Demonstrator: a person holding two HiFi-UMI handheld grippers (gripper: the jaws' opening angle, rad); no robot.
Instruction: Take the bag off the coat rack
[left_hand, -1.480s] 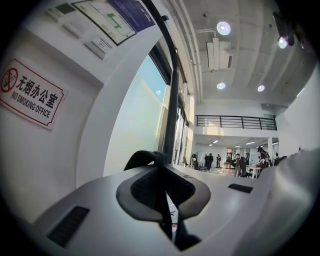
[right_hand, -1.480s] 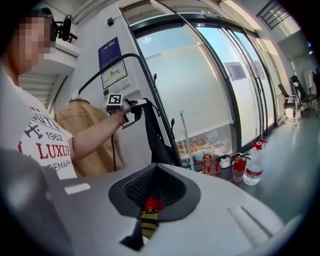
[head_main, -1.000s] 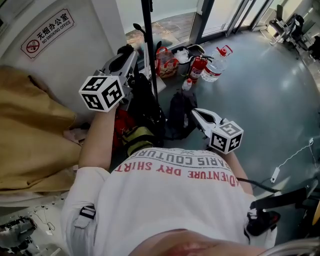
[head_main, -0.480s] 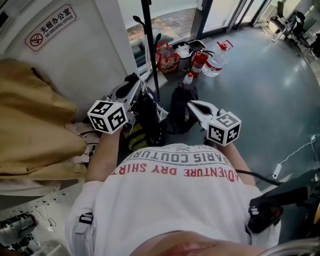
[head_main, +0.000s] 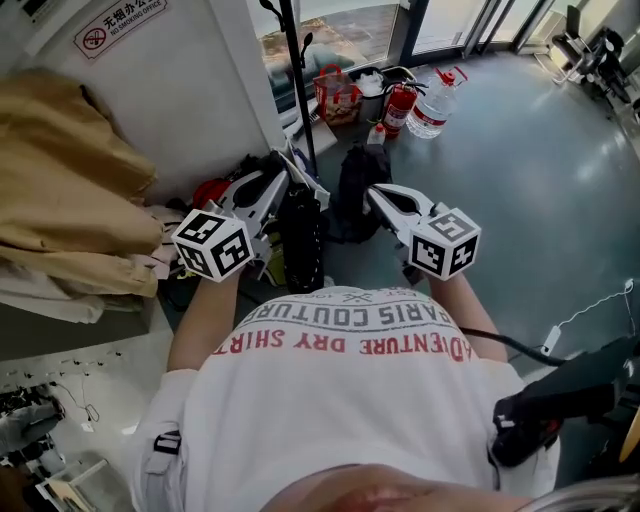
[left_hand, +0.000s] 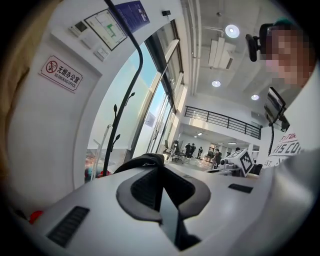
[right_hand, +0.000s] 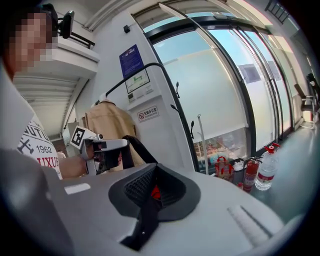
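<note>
The black bag (head_main: 300, 235) hangs by its strap from my left gripper (head_main: 283, 172), just in front of the person's chest and beside the black coat rack pole (head_main: 297, 90). In the left gripper view the jaws are shut on the black strap (left_hand: 142, 161), which loops out past the tips, and the rack (left_hand: 125, 95) curves up behind. My right gripper (head_main: 372, 192) hovers to the right of the bag, jaws together with nothing in them. From the right gripper view I see the left gripper (right_hand: 107, 150) with the strap (right_hand: 135, 145) arching off it.
A tan coat (head_main: 70, 190) hangs at the left against the white wall (head_main: 200, 90). A black backpack (head_main: 352, 190) sits on the floor by the rack's foot. Beyond it stand a fire extinguisher (head_main: 398, 103), a water bottle (head_main: 432, 110) and a red bag (head_main: 338, 95).
My left gripper has come down and back toward the person, bringing the black bag along. The right gripper has risen slightly and drawn closer to the bag.
</note>
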